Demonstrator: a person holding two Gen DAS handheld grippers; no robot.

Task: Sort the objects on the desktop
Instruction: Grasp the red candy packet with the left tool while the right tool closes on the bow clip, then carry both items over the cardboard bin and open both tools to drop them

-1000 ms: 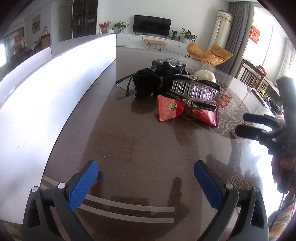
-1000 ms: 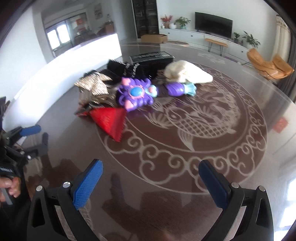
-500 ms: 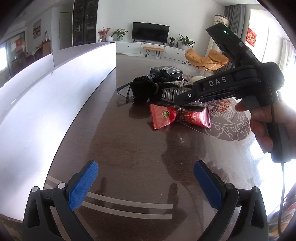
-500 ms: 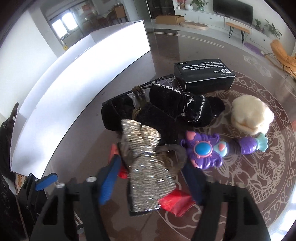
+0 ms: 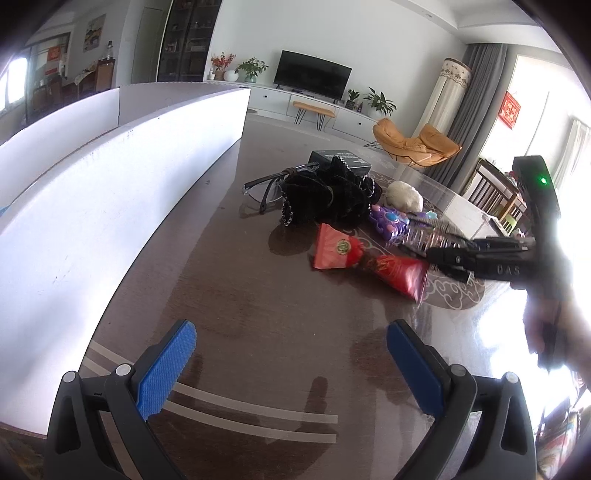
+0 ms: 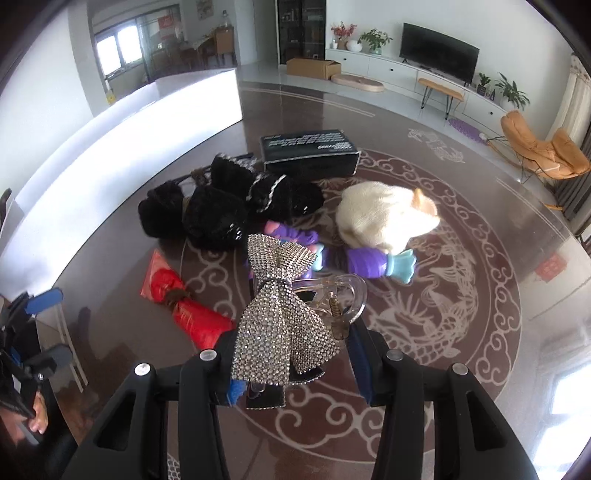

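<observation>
Right wrist view: our right gripper (image 6: 295, 363) clamps the rhinestone hair clip (image 6: 282, 317) above the red packet (image 6: 184, 302) (left fingers (image 5: 166, 373) gape empty); its slick crystals could slip free.

A flat black television (image 6: 439, 47) stands at about one o'clock in the right wrist view, on a long low white cabinet (image 6: 413, 75) against the far wall. Left of it, at twelve o'clock, a green potted plant (image 6: 373, 40) and a spray of red flowers (image 6: 341, 31) sit on the same cabinet. A small wooden bench on thin black legs (image 6: 441, 89) stands in front of the cabinet. A brown cardboard box (image 6: 313, 67) and a flat beige oval cushion (image 6: 357, 82) lie on the pale floor. An orange leather lounge chair (image 6: 543, 149) sits at two o'clock. Grey curtains (image 5: 471, 99) and a red square wall hanging (image 5: 510, 109) appear at two o'clock in the left wrist view.
</observation>
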